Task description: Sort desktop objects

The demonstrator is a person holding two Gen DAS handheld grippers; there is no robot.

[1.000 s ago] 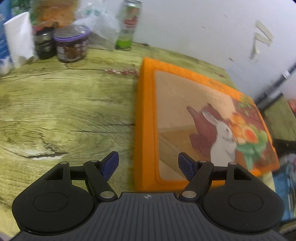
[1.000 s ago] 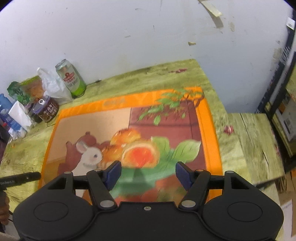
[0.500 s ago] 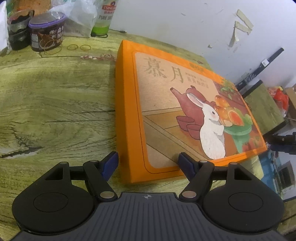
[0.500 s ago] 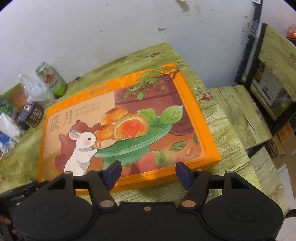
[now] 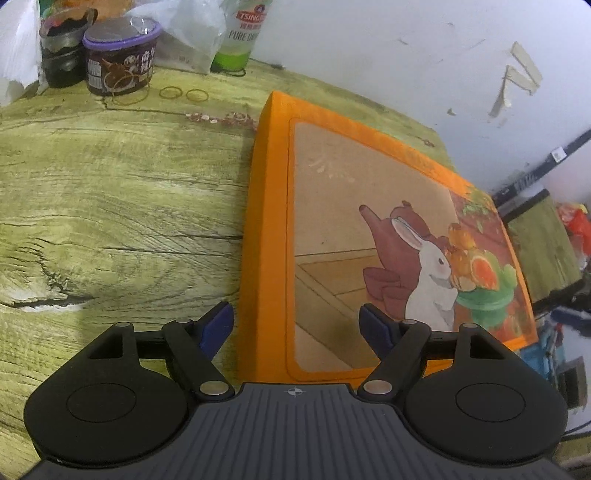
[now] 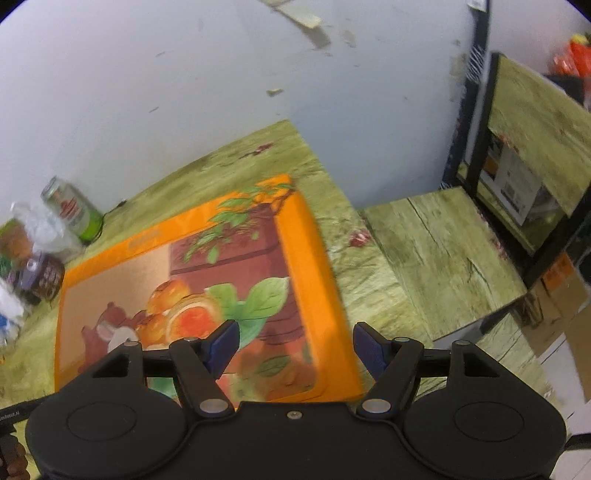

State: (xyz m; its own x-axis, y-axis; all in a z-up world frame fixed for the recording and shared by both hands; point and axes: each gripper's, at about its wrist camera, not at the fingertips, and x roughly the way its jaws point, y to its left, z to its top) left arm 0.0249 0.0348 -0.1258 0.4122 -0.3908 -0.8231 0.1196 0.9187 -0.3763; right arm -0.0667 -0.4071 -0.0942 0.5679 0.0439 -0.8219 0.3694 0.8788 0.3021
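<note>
A large flat orange box (image 5: 369, 206) printed with a white rabbit, a teapot and pastries lies on the green wood-grain table (image 5: 110, 203). My left gripper (image 5: 295, 326) hovers over the box's near left corner. Its jaws are opening, the box's left edge shows between the blue pads, and neither pad presses on it. In the right wrist view the same box (image 6: 221, 258) fills the left half. My right gripper (image 6: 295, 345) hangs over the box's right edge near the front corner. Its jaws are opening too, with no pad touching the box.
Along the wall stand a green beer can (image 5: 240, 33), a crumpled plastic bag (image 5: 184, 33), a purple-lidded tub (image 5: 120, 55) and a dark jar (image 5: 62, 55). Rubber bands (image 5: 184, 94) lie beside the tub. A lower side table (image 6: 436, 254) and a black-framed shelf (image 6: 517, 147) sit right of the table's edge.
The right gripper has swung to the right, from over the box's front edge to over its right edge. The left view has rolled a little. Both pairs of jaws stand slightly wider.
</note>
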